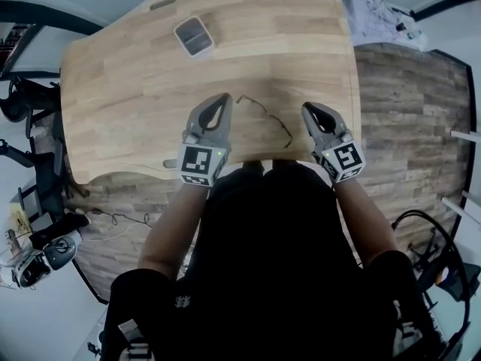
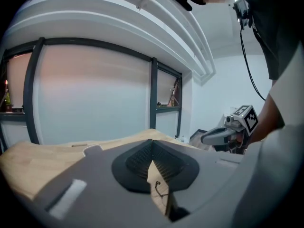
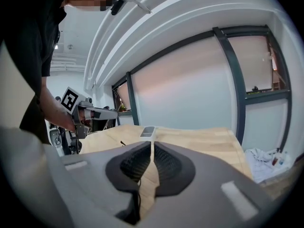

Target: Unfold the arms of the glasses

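Thin dark wire-framed glasses (image 1: 264, 117) lie on the wooden table (image 1: 135, 89) near its front edge, between my two grippers. My left gripper (image 1: 224, 96) hovers just left of them, its jaws together with nothing in them. In the left gripper view (image 2: 152, 140) a bit of the frame (image 2: 159, 189) shows on the table below the closed pads. My right gripper (image 1: 307, 107) hangs just right of the glasses, also shut and empty; its own view (image 3: 152, 143) looks across the table past the touching pads. Each gripper shows in the other's view.
A small grey case (image 1: 194, 36) lies at the far left part of the table (image 3: 147, 132). A white cloth (image 1: 376, 13) lies past the table's right end. Cables and gear lie on the floor to the left (image 1: 45, 250). The person's body stands against the table's front edge.
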The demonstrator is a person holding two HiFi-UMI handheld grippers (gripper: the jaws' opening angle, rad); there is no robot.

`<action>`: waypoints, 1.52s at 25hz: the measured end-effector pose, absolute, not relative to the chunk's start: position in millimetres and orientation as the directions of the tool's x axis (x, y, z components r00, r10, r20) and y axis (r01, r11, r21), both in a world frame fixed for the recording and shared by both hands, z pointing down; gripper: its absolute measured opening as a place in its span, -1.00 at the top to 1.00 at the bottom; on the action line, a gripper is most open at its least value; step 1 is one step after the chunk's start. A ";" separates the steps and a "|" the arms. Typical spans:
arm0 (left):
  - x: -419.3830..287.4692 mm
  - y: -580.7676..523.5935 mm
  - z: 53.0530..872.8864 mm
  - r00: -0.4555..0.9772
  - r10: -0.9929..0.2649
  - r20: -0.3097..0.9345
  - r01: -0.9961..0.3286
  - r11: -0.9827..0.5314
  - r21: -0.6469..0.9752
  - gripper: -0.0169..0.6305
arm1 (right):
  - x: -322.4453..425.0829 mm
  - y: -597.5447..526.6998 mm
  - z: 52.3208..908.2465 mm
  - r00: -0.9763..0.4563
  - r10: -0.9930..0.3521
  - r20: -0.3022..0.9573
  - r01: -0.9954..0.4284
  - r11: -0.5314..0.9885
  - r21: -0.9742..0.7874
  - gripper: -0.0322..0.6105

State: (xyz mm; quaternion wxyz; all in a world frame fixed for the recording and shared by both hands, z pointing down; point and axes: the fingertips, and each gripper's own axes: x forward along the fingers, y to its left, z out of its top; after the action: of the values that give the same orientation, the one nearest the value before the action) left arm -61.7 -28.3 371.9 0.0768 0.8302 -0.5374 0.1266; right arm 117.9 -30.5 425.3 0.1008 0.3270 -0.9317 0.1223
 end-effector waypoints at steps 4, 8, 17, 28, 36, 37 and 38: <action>-75.8 -24.8 375.9 0.361 -0.882 0.302 -0.925 -0.380 -0.002 0.93 | 106.2 -35.6 420.9 -0.768 -0.578 0.278 -0.629 0.761 -0.156 0.85; -80.5 -16.6 377.9 0.342 -0.896 0.284 -0.928 -0.370 -0.050 0.93 | 99.8 -41.2 416.6 -0.768 -0.579 0.273 -0.630 0.759 -0.162 0.85; -87.9 -12.6 401.7 0.315 -0.890 0.329 -0.939 -0.342 -0.025 0.93 | 103.7 -57.1 417.4 -0.721 -0.618 0.312 -0.683 0.709 -0.173 0.90; -85.6 -20.1 404.0 0.351 -0.872 0.341 -0.925 -0.379 -0.018 0.93 | 110.2 -58.0 424.9 -0.701 -0.623 0.346 -0.703 0.686 -0.188 0.90; -85.8 -23.6 409.1 0.361 -0.863 0.354 -0.921 -0.390 -0.012 0.93 | 110.3 -59.7 432.3 -0.701 -0.610 0.369 -0.699 0.692 -0.184 0.90; -86.4 -24.5 409.5 0.361 -0.863 0.354 -0.921 -0.389 -0.009 0.93 | 109.6 -59.8 433.4 -0.700 -0.608 0.374 -0.698 0.692 -0.183 0.90; -86.8 -25.4 409.5 0.361 -0.863 0.355 -0.922 -0.388 -0.006 0.93 | 108.7 -60.2 433.9 -0.699 -0.608 0.376 -0.699 0.691 -0.182 0.90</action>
State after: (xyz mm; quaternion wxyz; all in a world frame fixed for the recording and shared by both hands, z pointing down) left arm -86.8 -25.4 409.5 0.0972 0.8191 -0.5446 0.1518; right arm 108.7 -60.2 433.9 0.1447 0.3597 -0.9082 0.1578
